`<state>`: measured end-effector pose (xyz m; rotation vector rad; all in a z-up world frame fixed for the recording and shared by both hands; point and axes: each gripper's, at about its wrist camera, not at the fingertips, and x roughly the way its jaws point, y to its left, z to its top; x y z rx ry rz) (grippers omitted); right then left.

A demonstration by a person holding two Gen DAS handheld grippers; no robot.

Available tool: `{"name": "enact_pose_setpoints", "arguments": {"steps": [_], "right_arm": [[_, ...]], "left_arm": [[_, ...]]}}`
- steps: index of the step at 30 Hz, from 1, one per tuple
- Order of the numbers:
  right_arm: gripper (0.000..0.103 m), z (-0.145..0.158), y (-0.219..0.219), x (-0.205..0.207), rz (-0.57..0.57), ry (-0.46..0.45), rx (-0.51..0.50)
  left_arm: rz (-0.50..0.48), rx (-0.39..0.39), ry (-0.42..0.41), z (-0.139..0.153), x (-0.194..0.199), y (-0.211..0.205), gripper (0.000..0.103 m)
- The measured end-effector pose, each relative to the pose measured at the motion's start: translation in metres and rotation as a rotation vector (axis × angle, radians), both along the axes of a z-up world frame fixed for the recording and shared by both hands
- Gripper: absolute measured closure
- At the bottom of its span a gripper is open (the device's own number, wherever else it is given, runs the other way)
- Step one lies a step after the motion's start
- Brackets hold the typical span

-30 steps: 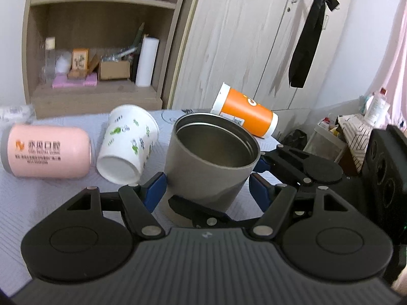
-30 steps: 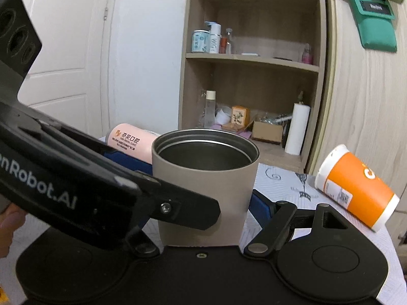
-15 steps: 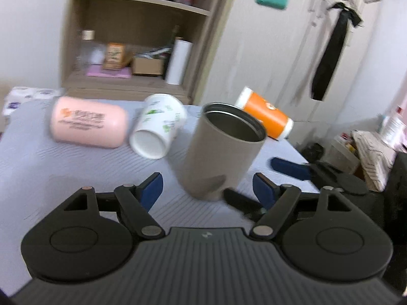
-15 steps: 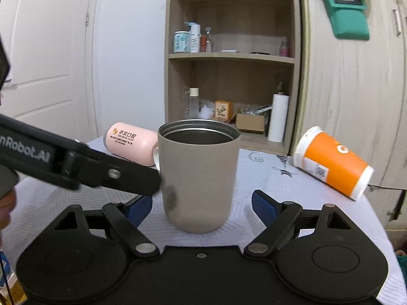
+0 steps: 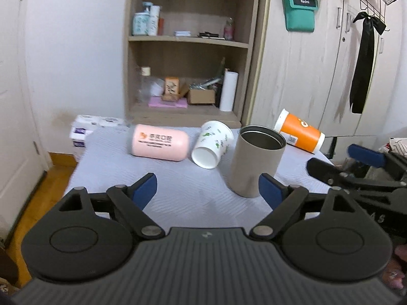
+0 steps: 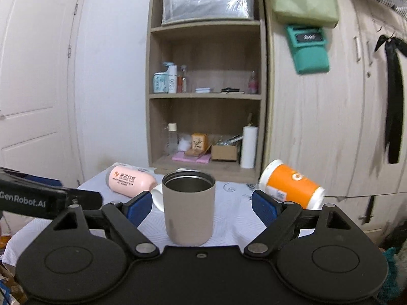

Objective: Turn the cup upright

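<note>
Your left gripper [image 5: 207,185] carries the white lettering "GenRobot.AI" on its side, readable from the right wrist camera, and the teal pouch [image 5: 301,9] hanging on the pale wooden wardrobe [image 5: 305,76] reads "Redmi". The pink rounded cup [image 5: 160,142] lying on its side bears an orange logo and dark Chinese characters too small to make out. The orange paper cup with a white rim [image 5: 300,133] shows part of a white letter and a small square code near its rim.

A second ago both of your grippers sat closed against the taupe metal tumbler with a steel interior [image 6: 188,207]; half a second ago they had let go, and now both have pulled farther back, the tumbler looking smaller in each view. Your left gripper's jaws stand wide with nothing between them, the tumbler just off the right blue pad [image 5: 269,192]. Your right gripper [image 6: 202,204] is also spread wide, the tumbler framed between its pads without touching.

The tumbler stands upright on the grey-white quilted tabletop [image 5: 178,188], mouth up, its matte wall smooth with a faint dark smudge low on one side. The white paper cup with green leaf print [image 5: 212,143] lies on its side just beside it, between it and the pink cup.
</note>
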<state>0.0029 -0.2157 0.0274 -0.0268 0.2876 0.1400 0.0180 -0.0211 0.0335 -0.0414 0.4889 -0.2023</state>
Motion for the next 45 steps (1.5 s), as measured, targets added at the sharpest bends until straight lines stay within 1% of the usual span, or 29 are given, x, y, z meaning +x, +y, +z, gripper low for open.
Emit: {"name": "enact_pose_setpoints", "arguments": {"steps": [1,3,5,7,10,13,14,16,18,22,30,37,45], "right_arm": [[0.01,0.002,0.0,-0.003,-0.014,0.008,0.0],[0.01,0.005,-0.003,-0.009,-0.04,0.024,0.012],[0.008,0.006,-0.006,-0.015,-0.057,0.039,0.019],[0.005,0.007,-0.008,-0.018,-0.08,0.05,0.012],[0.003,0.008,-0.009,-0.025,-0.117,0.049,0.005],[0.0,0.01,-0.01,-0.03,-0.133,0.051,0.002],[0.0,0.011,-0.01,-0.032,-0.139,0.051,-0.004],[0.0,0.012,-0.008,-0.034,-0.147,0.054,-0.021],[0.0,0.012,-0.006,-0.036,-0.149,0.053,-0.032],[0.0,0.012,-0.005,-0.038,-0.152,0.061,-0.038],[0.0,0.011,-0.006,-0.042,-0.171,0.073,-0.039],[0.0,0.011,-0.008,-0.043,-0.188,0.091,-0.037],[0.0,0.01,-0.005,-0.042,-0.2,0.107,-0.018]], "left_arm": [[0.006,0.002,-0.004,0.002,-0.004,0.001,0.014],[0.019,0.006,-0.012,0.006,-0.013,0.003,0.012],[0.031,0.011,-0.016,0.008,-0.019,0.005,0.009],[0.046,0.019,-0.018,0.009,-0.024,0.006,0.008],[0.077,0.026,-0.025,0.01,-0.029,0.009,0.005],[0.082,0.021,-0.012,0.011,-0.031,0.01,0.003],[0.084,0.017,-0.009,0.01,-0.031,0.011,0.001],[0.089,0.008,-0.007,0.01,-0.032,0.012,0.0],[0.098,0.012,0.0,0.009,-0.032,0.012,0.0],[0.118,0.049,0.019,0.007,-0.032,0.008,0.0],[0.129,0.054,0.044,0.005,-0.035,0.009,0.0],[0.141,0.076,0.058,0.001,-0.035,0.009,0.0],[0.139,0.086,0.077,-0.002,-0.034,0.004,0.0]]}}
